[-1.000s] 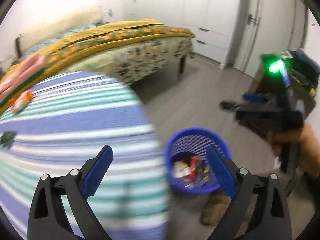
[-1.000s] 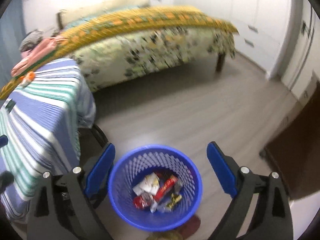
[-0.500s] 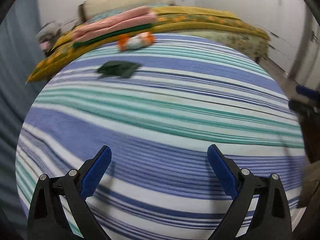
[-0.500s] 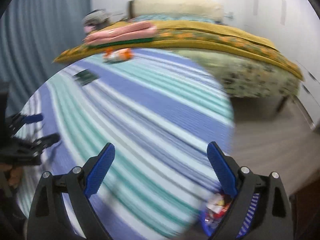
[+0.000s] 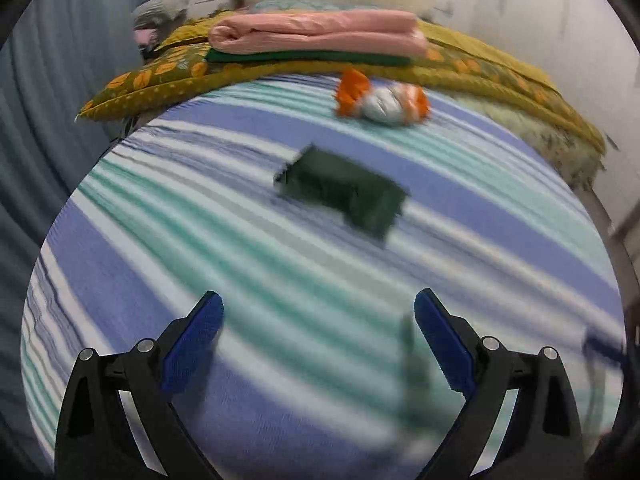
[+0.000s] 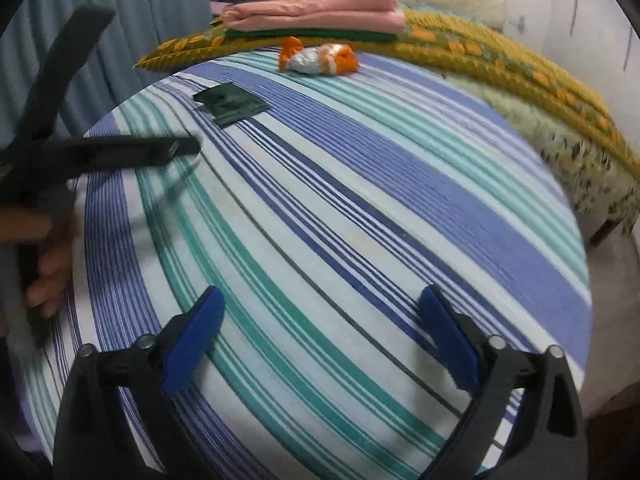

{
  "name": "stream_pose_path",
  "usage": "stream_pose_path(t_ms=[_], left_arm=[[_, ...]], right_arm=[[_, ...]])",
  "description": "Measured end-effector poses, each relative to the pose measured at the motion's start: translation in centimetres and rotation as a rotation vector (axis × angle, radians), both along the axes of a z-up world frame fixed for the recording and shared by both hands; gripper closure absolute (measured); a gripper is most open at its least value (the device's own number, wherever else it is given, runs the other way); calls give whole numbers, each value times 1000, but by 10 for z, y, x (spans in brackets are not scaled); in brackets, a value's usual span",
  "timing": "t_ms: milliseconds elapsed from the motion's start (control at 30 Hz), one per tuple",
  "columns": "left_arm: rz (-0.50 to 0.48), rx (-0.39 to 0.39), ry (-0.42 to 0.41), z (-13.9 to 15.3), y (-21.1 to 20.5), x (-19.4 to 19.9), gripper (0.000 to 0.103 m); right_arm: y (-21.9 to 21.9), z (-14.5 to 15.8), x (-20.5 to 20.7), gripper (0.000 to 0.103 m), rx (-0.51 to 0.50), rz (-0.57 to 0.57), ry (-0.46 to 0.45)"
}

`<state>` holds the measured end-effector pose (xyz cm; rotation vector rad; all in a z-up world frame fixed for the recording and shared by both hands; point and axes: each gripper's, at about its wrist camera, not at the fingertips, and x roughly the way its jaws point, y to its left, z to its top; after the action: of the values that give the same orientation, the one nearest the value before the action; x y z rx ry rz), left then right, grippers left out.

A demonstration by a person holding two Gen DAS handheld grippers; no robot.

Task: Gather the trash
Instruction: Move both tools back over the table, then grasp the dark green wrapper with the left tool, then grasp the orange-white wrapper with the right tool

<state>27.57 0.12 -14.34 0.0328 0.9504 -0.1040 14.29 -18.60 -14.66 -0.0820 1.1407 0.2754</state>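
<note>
Left gripper (image 5: 318,344): the jaws stand wide apart and nothing is between them; it hangs over the near part of the striped tablecloth (image 5: 240,360).
Right gripper (image 6: 320,338): the jaws are opening, already very wide, and only cloth shows between them; it also hangs over the near part of the tabletop.
Left hand (image 6: 50,268): seen in the right wrist view at the left edge of the tabletop, holding the black frame of its gripper.
Dark green wrapper (image 5: 346,192): lies flat on the tablecloth, toward the far left part of the tabletop, ahead of both grippers, touched by neither.
Orange and silver wrapper (image 6: 318,58): crumpled, lies at the far edge of the tabletop, well apart from the grippers, near the green one.
Containers: no bin or basket shows in these two views.
Bed (image 6: 520,68): behind the far edge, with a yellow patterned cover.
Folded pink cloth (image 5: 320,34): lies on the bed on top of a folded green cloth (image 5: 308,56).
</note>
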Motion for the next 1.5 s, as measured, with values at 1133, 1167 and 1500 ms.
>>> stream_pose_path(t_ms=[1133, 1167, 1500], left_arm=[[-124, 35, -30, -6, 5, 68, 58], [-138, 32, -29, -6, 6, 67, 64], [-204, -7, 4, -3, 45, 8, 35]], right_arm=[[3, -1, -1, 5, -13, -4, -1], [3, -1, -1, 5, -12, -4, -1], [5, 3, 17, 5, 18, 35, -6]])
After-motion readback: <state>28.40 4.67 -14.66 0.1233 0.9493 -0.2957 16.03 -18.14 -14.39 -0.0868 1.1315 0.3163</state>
